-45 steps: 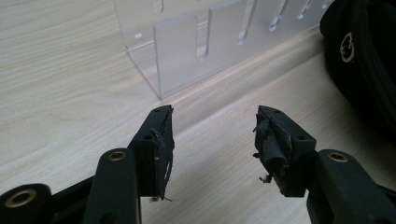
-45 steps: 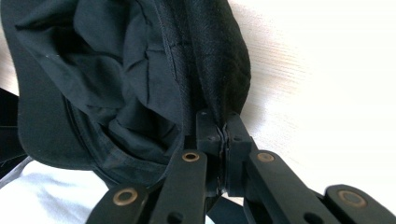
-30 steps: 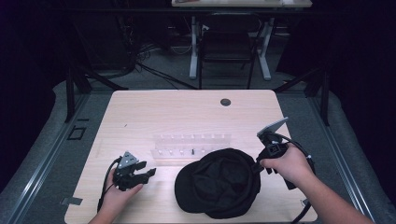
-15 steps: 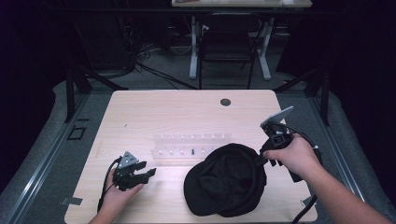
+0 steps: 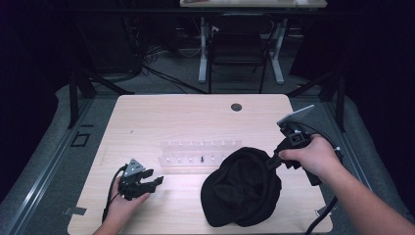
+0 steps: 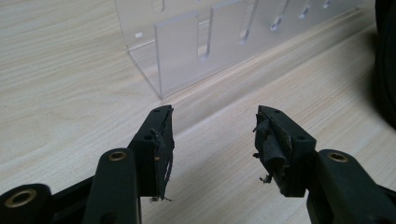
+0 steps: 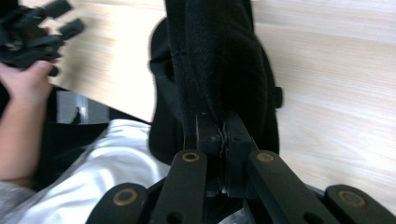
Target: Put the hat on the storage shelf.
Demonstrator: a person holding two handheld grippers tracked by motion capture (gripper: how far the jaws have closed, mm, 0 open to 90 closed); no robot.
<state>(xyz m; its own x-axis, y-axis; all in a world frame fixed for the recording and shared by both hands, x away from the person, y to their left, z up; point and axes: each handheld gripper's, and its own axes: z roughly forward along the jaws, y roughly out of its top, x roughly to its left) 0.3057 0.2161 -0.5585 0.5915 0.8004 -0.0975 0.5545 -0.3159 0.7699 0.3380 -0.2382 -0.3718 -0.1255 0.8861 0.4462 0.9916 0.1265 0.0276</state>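
Observation:
A black cap [image 5: 243, 191] lies at the table's front right, its right edge lifted. My right gripper [image 5: 275, 157] is shut on that edge; in the right gripper view the black cloth [image 7: 219, 60] hangs from the closed jaws of the right gripper [image 7: 223, 128]. A clear acrylic rack [image 5: 198, 152] with slots stands at the table's middle, just left of the cap. My left gripper [image 5: 155, 182] rests low at the front left, open and empty. In the left gripper view the left gripper [image 6: 212, 135] points at the rack's corner [image 6: 180, 56], a short way off.
The wooden table [image 5: 147, 122] has a round cable hole [image 5: 236, 106] near its far edge. A chair [image 5: 237, 46] and desk legs stand beyond the table. The other hand [image 7: 25, 70] with its gripper appears at the left of the right gripper view.
My right gripper has pulled the cap's edge up and to the right, dragging the cap rightward across the table. The left gripper has stayed in place.

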